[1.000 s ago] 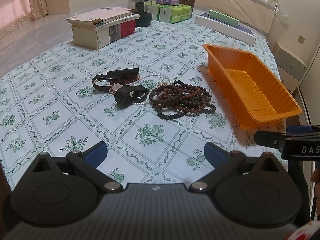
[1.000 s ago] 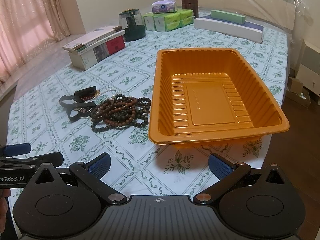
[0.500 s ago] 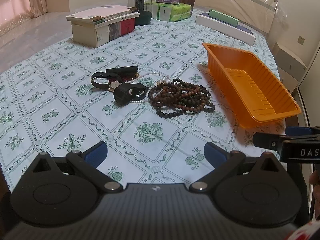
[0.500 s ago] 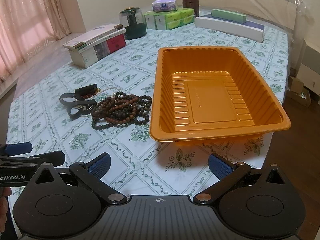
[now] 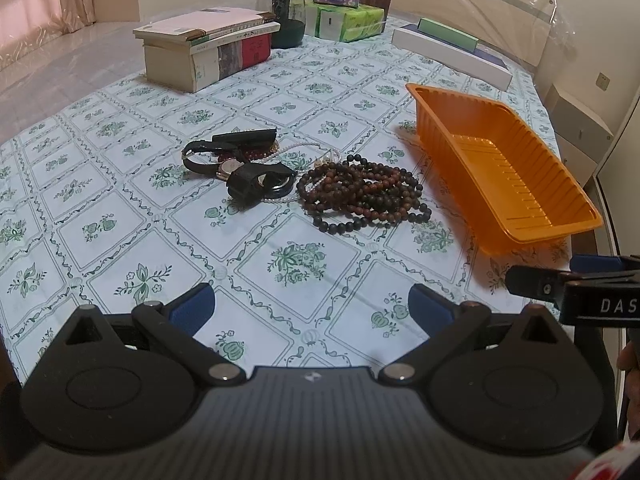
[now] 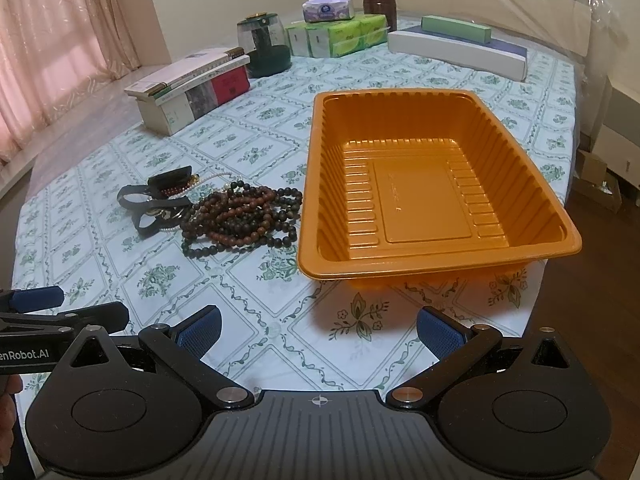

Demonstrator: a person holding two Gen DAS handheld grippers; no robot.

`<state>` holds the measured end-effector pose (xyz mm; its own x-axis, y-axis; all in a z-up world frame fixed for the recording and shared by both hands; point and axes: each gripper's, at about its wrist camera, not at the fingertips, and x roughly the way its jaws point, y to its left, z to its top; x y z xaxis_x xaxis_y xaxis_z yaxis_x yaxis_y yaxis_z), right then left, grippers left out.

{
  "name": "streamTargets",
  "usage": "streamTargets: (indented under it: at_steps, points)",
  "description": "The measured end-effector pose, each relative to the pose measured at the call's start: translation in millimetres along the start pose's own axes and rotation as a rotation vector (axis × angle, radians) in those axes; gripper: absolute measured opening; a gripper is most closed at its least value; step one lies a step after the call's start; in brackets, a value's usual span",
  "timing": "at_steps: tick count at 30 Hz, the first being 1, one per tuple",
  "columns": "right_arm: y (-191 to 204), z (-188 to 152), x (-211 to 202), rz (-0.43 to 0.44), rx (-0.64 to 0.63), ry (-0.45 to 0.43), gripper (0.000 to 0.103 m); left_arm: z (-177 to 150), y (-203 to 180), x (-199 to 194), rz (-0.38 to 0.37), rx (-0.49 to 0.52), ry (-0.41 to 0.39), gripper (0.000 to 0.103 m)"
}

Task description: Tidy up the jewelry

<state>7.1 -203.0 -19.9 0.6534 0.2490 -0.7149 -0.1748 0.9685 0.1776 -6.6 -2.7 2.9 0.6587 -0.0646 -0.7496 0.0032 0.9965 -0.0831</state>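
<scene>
Both grippers have eased slightly closer over the last second — left gripper [image 5: 311, 305] and right gripper [image 6: 318, 329] spread wide, holding nothing. The heap of dark wooden bead bracelets [image 5: 360, 194] and black-strapped watches [image 5: 240, 168] lies mid-tablecloth, just beside the empty orange ribbed plastic tray [image 6: 420, 196] near the table's right edge — nothing sorted yet.

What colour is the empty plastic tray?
Orange; the tray shows best in the right wrist view.

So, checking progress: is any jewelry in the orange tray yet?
No, the orange tray holds nothing; the bead bracelets lie on the tablecloth beside it.
</scene>
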Motion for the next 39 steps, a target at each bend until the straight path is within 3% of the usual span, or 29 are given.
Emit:
streamTargets:
  at_steps: [23, 26, 33, 39]
  points:
    - [-3, -4, 2, -0.004, 0.007, 0.002, 0.103, -1, 2, 3, -0.015, -0.008, 0.011, 0.102]
    - [-9, -4, -3, -0.015, 0.031, -0.039, 0.103, 2, 4, 6, -0.039, -0.028, 0.020, 0.102]
    - [-62, 20, -37, -0.085, 0.156, -0.222, 0.103, 16, 17, 13, -0.088, -0.094, 0.026, 0.102]
    - [-126, 36, -33, -0.227, 0.179, -0.270, 0.102, 27, 25, 21, -0.093, -0.129, 0.005, 0.102]
